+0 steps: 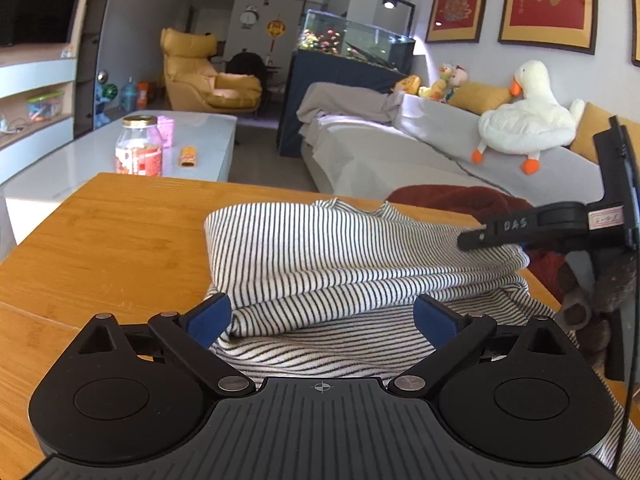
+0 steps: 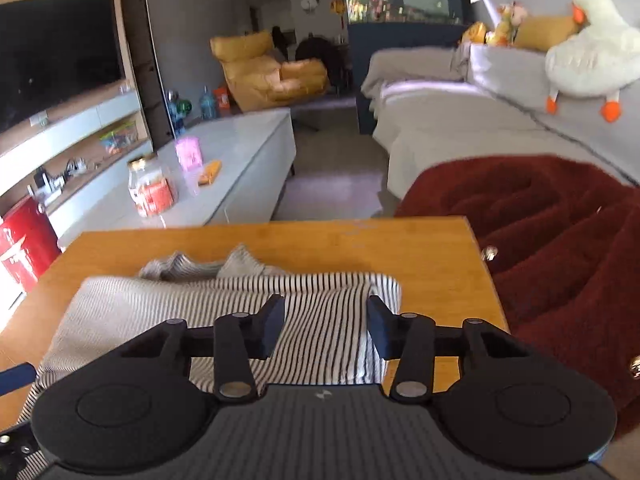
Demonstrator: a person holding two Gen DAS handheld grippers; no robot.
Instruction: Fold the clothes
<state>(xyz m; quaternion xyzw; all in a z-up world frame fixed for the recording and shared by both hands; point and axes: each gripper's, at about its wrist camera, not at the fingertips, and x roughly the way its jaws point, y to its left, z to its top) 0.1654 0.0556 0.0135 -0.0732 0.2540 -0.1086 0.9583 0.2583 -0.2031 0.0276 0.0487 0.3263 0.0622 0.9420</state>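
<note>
A black-and-white striped garment (image 1: pixel 340 264) lies partly folded on the wooden table (image 1: pixel 100 248), with an upper layer doubled over a lower one. My left gripper (image 1: pixel 322 320) is open and empty, low at the garment's near edge, its blue pads on either side of the fold. In the right wrist view the same garment (image 2: pixel 320 320) lies under my right gripper (image 2: pixel 326 326), which is open and empty just above the cloth. The right gripper's finger (image 1: pixel 500 230) shows in the left wrist view over the garment's right end.
A dark red fleece garment (image 2: pixel 560 240) lies off the table's right edge (image 2: pixel 486 280). A white low table (image 2: pixel 240 160) beyond holds a glass jar (image 2: pixel 152 190), a pink cup and an orange packet. A grey sofa (image 1: pixel 400 152) with a plush goose (image 1: pixel 528 120) stands at the right.
</note>
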